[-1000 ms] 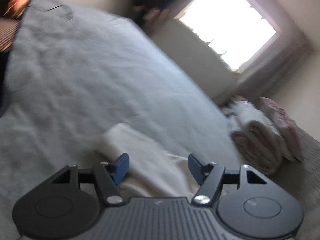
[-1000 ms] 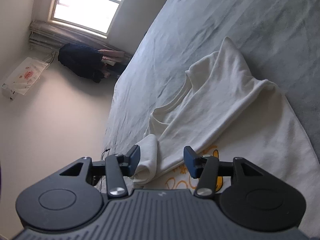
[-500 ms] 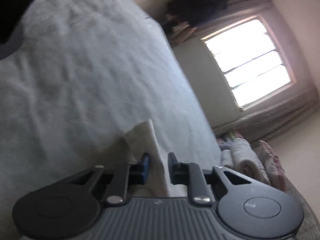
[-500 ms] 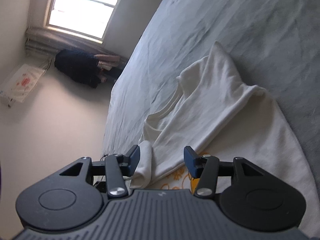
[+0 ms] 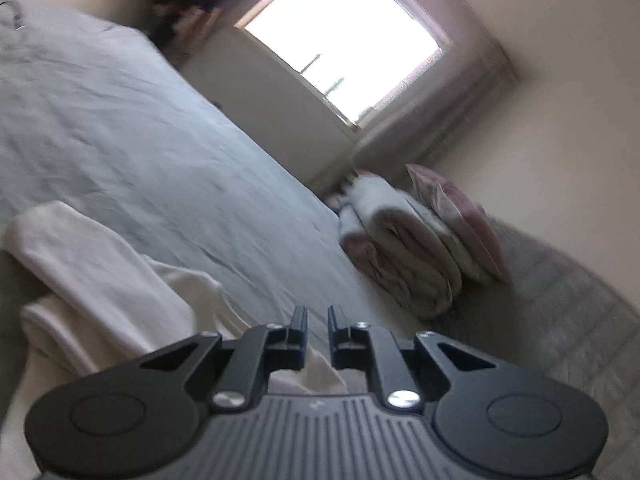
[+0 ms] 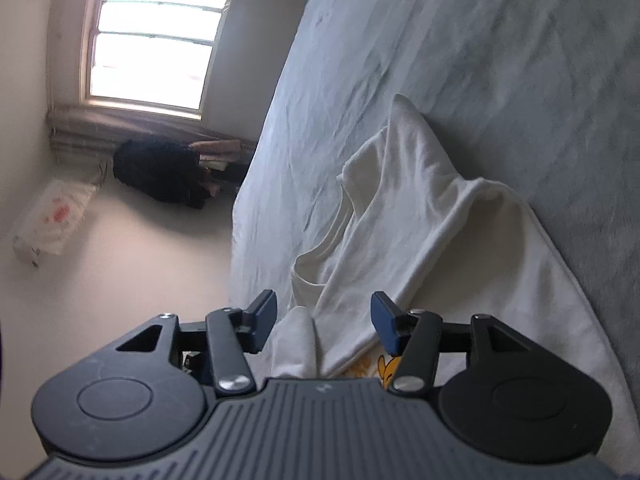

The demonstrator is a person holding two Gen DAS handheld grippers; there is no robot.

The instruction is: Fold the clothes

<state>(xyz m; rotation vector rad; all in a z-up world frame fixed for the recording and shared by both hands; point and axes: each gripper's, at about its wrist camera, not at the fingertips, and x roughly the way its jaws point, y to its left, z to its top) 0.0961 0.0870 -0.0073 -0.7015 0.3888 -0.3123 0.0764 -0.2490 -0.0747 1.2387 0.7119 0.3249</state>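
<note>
The grey-sheeted bed (image 6: 500,60) fills both views, wide bare sheet beyond the garment; its far edge drops to pale floor (image 6: 132,260) under the window (image 6: 152,36). A cream shirt (image 6: 432,240) lies crumpled on the near part of the bed. Folded blankets (image 5: 404,248) sit stacked at the bed's end. The right tool (image 6: 323,318) is opening, shirt cloth bunched between its jaws, untouched. The left tool (image 5: 317,330) is closing to a narrow gap, cloth just below; whether it pinches any I cannot tell
</note>
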